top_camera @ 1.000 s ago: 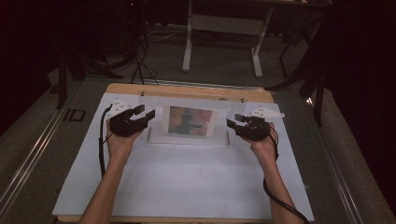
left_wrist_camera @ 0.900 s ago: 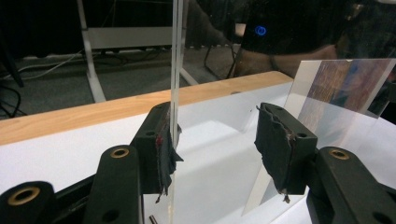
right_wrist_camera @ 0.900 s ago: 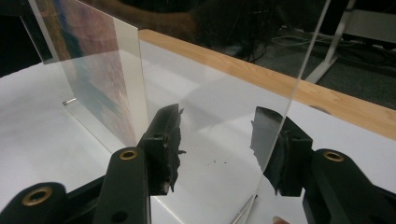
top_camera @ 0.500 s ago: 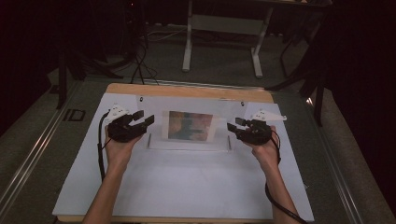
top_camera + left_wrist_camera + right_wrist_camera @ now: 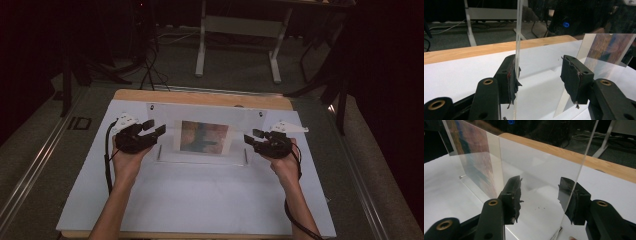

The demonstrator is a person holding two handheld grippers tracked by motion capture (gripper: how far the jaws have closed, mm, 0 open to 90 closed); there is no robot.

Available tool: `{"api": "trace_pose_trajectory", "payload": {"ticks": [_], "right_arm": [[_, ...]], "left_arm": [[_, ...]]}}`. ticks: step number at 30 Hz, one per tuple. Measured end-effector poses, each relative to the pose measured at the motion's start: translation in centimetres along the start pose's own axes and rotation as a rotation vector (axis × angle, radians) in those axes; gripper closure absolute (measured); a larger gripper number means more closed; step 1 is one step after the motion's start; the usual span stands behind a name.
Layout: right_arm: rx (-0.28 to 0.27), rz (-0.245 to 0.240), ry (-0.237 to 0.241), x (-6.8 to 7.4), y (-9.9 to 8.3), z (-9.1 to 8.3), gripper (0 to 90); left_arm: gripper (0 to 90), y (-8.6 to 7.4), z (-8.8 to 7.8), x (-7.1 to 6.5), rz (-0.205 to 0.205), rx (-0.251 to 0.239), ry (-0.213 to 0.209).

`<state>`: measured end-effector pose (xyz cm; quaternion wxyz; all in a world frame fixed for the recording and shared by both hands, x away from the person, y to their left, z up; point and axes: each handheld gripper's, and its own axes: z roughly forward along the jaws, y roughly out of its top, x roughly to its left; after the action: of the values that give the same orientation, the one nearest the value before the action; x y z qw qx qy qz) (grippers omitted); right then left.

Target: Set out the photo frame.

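A clear acrylic panel (image 5: 250,120) stands upright on the white table sheet (image 5: 200,200), with a coloured picture (image 5: 205,136) at its middle. My left gripper (image 5: 152,131) is open at the panel's left edge. In the left gripper view that edge (image 5: 517,37) runs between the jaws, close against the left pad (image 5: 510,75), and the picture (image 5: 609,47) shows to the right. My right gripper (image 5: 252,136) is open at the panel's right edge. In the right gripper view that edge (image 5: 579,170) passes just before the right pad (image 5: 570,197), with the picture (image 5: 471,152) at the far left.
A wooden table edge (image 5: 200,97) runs behind the panel. Two small metal posts (image 5: 245,156) stand at the panel's foot. Beyond the table are a desk frame's white legs (image 5: 201,45) and cables on a dark floor. A cable (image 5: 106,165) trails from my left gripper.
Both hands have drifted slightly toward the person, and both grippers have stayed open at the panel's side edges. The panel has stayed in place.
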<state>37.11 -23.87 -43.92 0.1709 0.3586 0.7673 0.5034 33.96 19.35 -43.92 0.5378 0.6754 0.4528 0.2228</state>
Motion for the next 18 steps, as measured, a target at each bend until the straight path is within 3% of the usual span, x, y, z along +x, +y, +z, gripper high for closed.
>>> {"api": "trace_pose_trajectory", "payload": {"ticks": [11, 18], "right_arm": [[0.009, 0.021, 0.012, -0.62, 0.41, 0.49, 51.4], [0.001, 0.02, 0.016, -0.7, 0.32, 0.54, 51.4]], "left_arm": [[48.7, -0.04, 0.54, 0.6, -0.051, -0.035, -0.012], [48.6, -0.05, 0.53, 0.47, -0.041, -0.035, 0.0]]}}
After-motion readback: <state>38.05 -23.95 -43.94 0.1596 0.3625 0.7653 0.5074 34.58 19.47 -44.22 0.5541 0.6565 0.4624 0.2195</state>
